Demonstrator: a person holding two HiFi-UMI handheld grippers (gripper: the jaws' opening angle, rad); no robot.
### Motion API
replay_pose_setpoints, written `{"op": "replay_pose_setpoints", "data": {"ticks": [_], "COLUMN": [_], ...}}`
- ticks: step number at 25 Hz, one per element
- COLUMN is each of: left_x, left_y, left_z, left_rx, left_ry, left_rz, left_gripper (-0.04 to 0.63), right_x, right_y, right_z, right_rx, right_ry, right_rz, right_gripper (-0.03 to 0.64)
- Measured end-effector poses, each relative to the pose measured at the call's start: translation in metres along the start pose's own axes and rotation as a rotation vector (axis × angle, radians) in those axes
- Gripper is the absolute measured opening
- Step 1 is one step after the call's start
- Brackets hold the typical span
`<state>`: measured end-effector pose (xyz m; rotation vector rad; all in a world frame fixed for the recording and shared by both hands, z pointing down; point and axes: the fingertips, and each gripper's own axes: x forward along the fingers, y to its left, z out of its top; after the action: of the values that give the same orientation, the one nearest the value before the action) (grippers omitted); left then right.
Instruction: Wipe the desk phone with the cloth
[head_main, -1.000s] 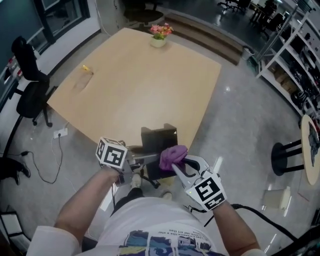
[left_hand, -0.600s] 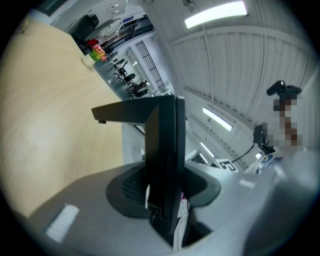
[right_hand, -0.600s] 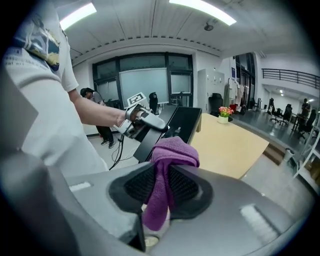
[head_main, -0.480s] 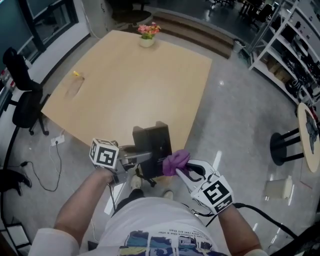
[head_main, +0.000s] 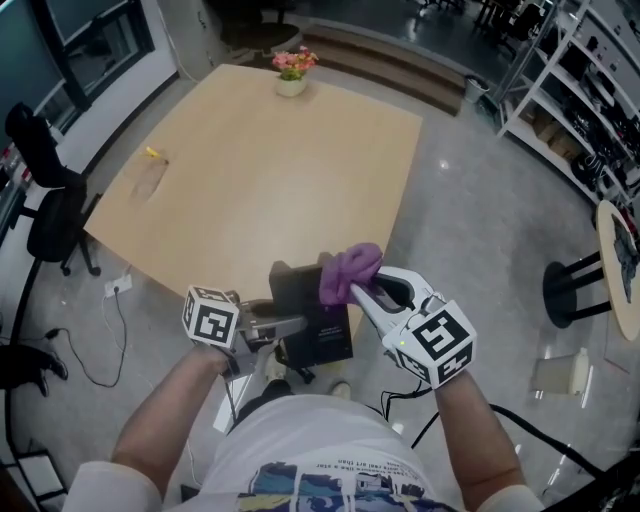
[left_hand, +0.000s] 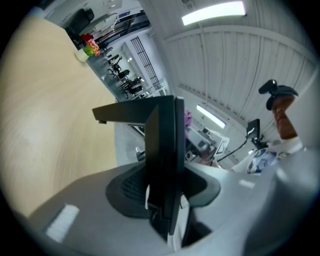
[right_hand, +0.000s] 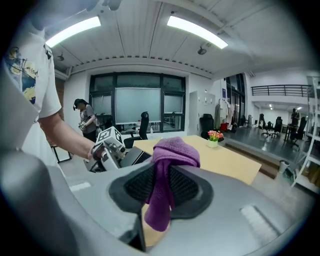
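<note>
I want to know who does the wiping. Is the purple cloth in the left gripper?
No, the purple cloth is pinched in the jaws of the right gripper, while the left gripper holds the black desk phone.

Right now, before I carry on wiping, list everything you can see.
desk phone: one, black, held over the table's near edge
cloth: one, purple, bunched at the phone's upper right corner
table: one, light wood, ahead
flower pot: one, pale with pink and red flowers, table's far edge
small item: one, yellow, table's left side; too small to identify
office chair: one, black, floor left of the table
stool: one, black, floor at right
shelving: white, far right
left gripper: one, grey, jaws clamped on the phone
right gripper: one, grey, jaws clamped on the cloth
</note>
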<state>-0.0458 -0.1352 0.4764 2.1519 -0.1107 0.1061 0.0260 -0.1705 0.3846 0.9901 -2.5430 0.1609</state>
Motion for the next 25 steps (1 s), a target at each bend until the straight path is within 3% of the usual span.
{"op": "replay_pose_setpoints", "data": {"ticks": [9,16,19,22,25], "left_x": [-0.012,-0.013,-0.01,-0.007,-0.002], "left_y": [0.003,0.002,0.002,-0.001,-0.006], "left_z": [0.01,0.017,0.014,0.005,-0.002], "left_rx": [-0.027,-0.031,-0.005,0.036,0.031], "left_ry": [-0.072,-0.089,-0.061,-0.016,0.012], "left_rz": [-0.006,0.012,0.033,0.01,-0.007], "left_gripper": [0.18,0.18,0.179,0.179,0.179], "right_x": [-0.029,-0.048,-0.059,-0.064,-0.06], "right_y": [0.048,0.063,0.047,0.02,0.006], "right_z": [-0.087,-0.122,-0.102,-0.05,0.006], "right_rx": [0.231,0.239,0.202,0.152,0.07], "right_ry": [0.065,0.142,0.116,0.011,-0.082], "right_rz": [0.106,0.145,0.132,0.096,0.109], "right_gripper": [0.087,0.087,0.087,0.087,0.087]}}
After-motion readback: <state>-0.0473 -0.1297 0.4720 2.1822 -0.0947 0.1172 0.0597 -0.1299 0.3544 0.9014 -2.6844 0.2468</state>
